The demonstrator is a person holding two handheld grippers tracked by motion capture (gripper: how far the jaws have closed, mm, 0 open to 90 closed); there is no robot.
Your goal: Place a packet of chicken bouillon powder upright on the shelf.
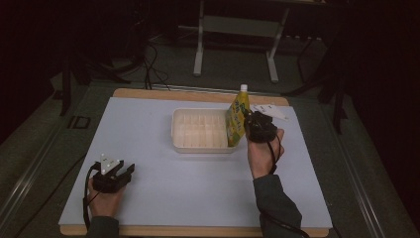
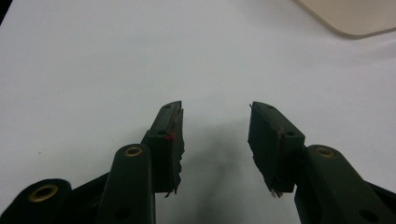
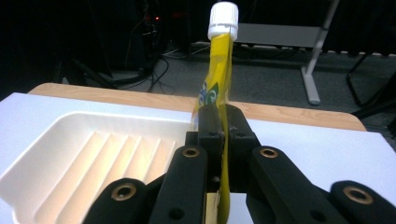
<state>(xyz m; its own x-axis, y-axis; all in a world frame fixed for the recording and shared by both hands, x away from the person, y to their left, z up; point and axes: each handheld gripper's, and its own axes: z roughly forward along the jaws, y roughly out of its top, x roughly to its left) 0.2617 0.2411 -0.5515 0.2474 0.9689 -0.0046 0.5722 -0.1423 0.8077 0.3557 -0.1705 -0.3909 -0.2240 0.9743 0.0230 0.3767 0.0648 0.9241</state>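
In the high view, a white sheet (image 1: 163,188) covers a wooden table (image 1: 148,93). A shallow cream plastic tray with a ribbed floor (image 1: 200,130) sits near the middle of the far half. At the tray's right edge, the right gripper (image 1: 246,124) holds a flat yellow pouch with a white screw cap (image 1: 238,118) upright, cap uppermost, its lower end over the tray's right rim or just inside it; which one cannot be told from here. The left gripper (image 1: 126,171) rests low at the near left corner of the sheet, well apart from the tray, with a grey three-cornered plate (image 1: 109,163) on top. A pale card or label (image 1: 270,109) lies flat beyond the right gripper near the far edge.

In the left gripper view, the two black jaws stand wide apart with bare white sheet (image 2: 140,56) between them, clasping nothing. A corner of the tray (image 2: 355,16) shows at the upper right.

In the right gripper view, the jaws are pressed together on the pouch (image 3: 217,88), pinching its thin body edge-on roughly at mid-height. The cap (image 3: 223,19) rises above them. The tray (image 3: 93,154) lies to the left, its ridges running away from the camera.
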